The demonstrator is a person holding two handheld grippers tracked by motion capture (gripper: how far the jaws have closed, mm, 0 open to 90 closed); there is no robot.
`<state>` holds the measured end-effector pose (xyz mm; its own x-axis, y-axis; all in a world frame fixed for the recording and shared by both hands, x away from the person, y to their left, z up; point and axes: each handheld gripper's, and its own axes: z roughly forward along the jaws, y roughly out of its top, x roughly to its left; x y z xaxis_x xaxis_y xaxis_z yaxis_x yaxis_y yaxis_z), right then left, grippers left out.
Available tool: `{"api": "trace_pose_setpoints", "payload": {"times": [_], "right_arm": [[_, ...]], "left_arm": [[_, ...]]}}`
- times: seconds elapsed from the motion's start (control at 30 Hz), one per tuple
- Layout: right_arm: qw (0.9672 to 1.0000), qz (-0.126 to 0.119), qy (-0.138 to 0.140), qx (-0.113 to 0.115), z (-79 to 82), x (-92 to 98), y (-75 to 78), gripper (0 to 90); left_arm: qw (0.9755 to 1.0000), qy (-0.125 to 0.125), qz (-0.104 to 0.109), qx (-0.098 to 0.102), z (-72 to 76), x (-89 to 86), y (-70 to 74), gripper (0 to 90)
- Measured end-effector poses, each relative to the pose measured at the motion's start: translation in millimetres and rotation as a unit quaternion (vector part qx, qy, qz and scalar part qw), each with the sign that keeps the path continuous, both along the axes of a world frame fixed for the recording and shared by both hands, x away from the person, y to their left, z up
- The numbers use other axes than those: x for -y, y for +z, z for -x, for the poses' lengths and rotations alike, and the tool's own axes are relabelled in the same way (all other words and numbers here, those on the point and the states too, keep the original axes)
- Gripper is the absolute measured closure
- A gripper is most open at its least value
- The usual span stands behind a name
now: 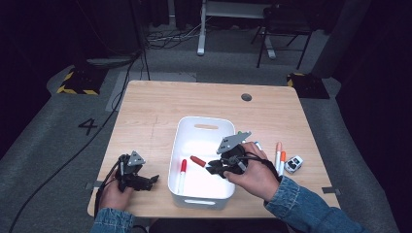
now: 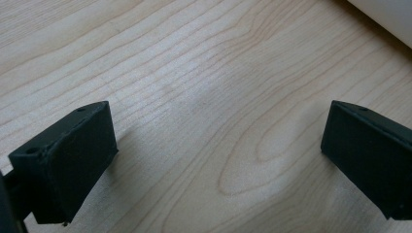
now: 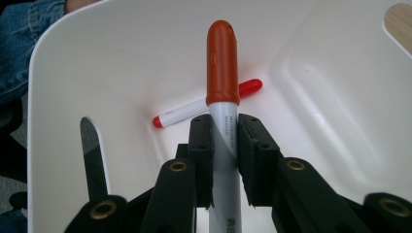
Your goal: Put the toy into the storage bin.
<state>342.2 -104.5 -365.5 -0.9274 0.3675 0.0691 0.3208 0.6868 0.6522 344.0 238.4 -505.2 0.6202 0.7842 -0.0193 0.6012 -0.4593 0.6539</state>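
Right tool [image 3: 224, 160] clamped on a marker [image 3: 223, 73], both pads pressing the white barrel, orange-red cap sticking out past the tips toward 12 o'clock in the right gripper view. Hanging over the inside of the white bin [image 3: 340, 97], marker clear of the floor as far as can be told. Under the cap, a second marker [image 3: 194, 109] lying flat on the bin floor, red at both ends, running from 8 o'clock up to 2 o'clock and crossing behind the held one. Slot handle cut into the bin wall at 7 o'clock, another at 2 o'clock with wood showing through.

From the high view: right tool [image 1: 214, 167] over the bin [image 1: 204, 121] at its 4 o'clock corner, held marker [image 1: 198, 160] pointing toward 10 o'clock. Second marker [image 1: 181, 174] lying near the 8 o'clock wall. Outside the bin at 3 o'clock, two more orange-capped markers [image 1: 280, 158] side by side on the surface [image 1: 155, 107], with a small white and black toy car [image 1: 294, 164] just beside them.

Left tool [image 1: 145, 180] parked at 9 o'clock from the bin, low over bare wood, near the front edge. Jaws spread wide in the left gripper view [image 2: 218, 160], nothing between them, just wood grain, with a sliver of white bin at 1 o'clock.
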Motion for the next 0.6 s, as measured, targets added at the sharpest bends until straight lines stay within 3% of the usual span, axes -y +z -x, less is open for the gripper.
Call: {"api": "trace_pose_setpoints", "payload": {"times": [0.47,0.5,0.6], "right_arm": [[0.9981,0.048,0.032,-0.019,12.4,-13.5,-6.8,76.7],[0.9982,0.043,0.033,-0.026,13.1,-14.3,-7.4,67.7],[0.9987,0.034,0.032,-0.023,14.0,-14.5,-7.0,61.9]], "left_arm": [[1.0,0.001,0.0,0.002,0.0,0.1,-0.1,0.0],[1.0,0.001,0.0,0.002,0.0,0.1,-0.1,0.0],[1.0,0.001,0.0,0.002,0.0,0.1,-0.2,0.0]]}}
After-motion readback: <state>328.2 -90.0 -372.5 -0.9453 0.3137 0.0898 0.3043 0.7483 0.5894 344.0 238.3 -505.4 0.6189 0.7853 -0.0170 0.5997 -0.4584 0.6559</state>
